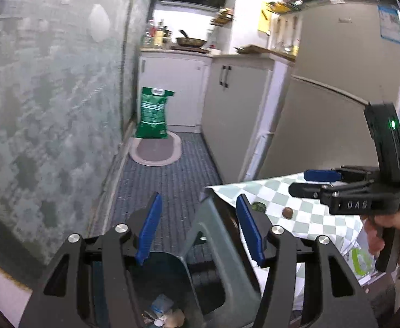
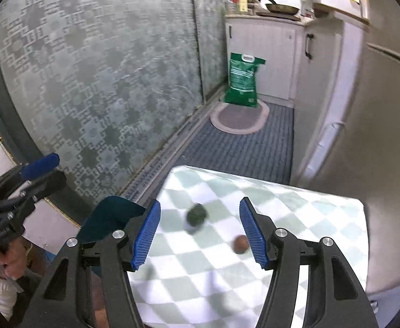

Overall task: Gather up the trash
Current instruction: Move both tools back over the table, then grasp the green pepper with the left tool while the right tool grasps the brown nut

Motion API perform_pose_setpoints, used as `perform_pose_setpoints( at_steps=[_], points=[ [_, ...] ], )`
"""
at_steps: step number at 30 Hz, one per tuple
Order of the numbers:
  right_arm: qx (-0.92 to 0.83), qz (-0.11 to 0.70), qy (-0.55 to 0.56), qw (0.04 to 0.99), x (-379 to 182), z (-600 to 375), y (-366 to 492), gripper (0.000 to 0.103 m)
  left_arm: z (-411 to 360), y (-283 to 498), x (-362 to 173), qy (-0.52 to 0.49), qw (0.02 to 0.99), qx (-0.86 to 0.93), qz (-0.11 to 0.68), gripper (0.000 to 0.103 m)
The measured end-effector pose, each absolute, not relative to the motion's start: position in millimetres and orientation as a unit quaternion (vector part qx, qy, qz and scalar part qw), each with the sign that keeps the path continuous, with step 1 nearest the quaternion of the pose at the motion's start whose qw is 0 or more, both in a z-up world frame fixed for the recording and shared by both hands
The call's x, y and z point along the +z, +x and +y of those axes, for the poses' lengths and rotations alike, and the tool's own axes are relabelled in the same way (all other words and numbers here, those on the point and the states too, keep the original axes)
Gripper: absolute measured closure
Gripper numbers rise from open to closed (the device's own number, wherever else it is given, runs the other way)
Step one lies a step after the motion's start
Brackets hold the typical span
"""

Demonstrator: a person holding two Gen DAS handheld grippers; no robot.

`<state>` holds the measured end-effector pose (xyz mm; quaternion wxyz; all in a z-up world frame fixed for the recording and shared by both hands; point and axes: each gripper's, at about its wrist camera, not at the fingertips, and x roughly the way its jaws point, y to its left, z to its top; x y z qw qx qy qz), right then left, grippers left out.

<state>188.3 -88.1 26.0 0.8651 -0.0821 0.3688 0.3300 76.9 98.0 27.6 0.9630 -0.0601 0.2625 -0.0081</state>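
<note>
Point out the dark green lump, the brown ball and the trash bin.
dark green lump (image 2: 196, 214), right wrist view, its top.
brown ball (image 2: 240, 244), right wrist view, its centre.
trash bin (image 1: 172, 270), left wrist view, inner wall.

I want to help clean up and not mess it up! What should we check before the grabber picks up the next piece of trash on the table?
1. Right gripper open and empty: ok, jaws stand wide apart.
2. Trash left to grab: ok, a dark green lump and a brown round piece lie on the checkered tablecloth.
3. Green lump between the right fingers: ok in the right wrist view, though whether it is within reach cannot be told.
4. Left gripper free: ok, open, holding nothing.
5. Trash bin ready: ok, it stands open beside the table with rubbish inside.
6. Picture sharp enough to aim: not ok, the lump looks blurred.
</note>
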Motion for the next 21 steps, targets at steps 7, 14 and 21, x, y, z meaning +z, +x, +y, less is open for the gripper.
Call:
perform_pose_setpoints(
  at_steps=[7, 14, 21],
  points=[
    [0.321, 0.381, -0.087, 0.863, 9, -104, 197, 0.042, 61, 108, 0, -0.022, 0.956, -0.067, 0.286, 0.044],
    [0.306, 0.391, -0.096, 0.863, -11, -114, 203, 0.042, 32, 126, -17, 0.023, 0.945, -0.105, 0.310, 0.043],
    [0.310, 0.396, -0.102, 0.858, -32, -128, 198, 0.043, 17, 144, -34, 0.031, 0.942, -0.110, 0.317, 0.044]
  ],
)
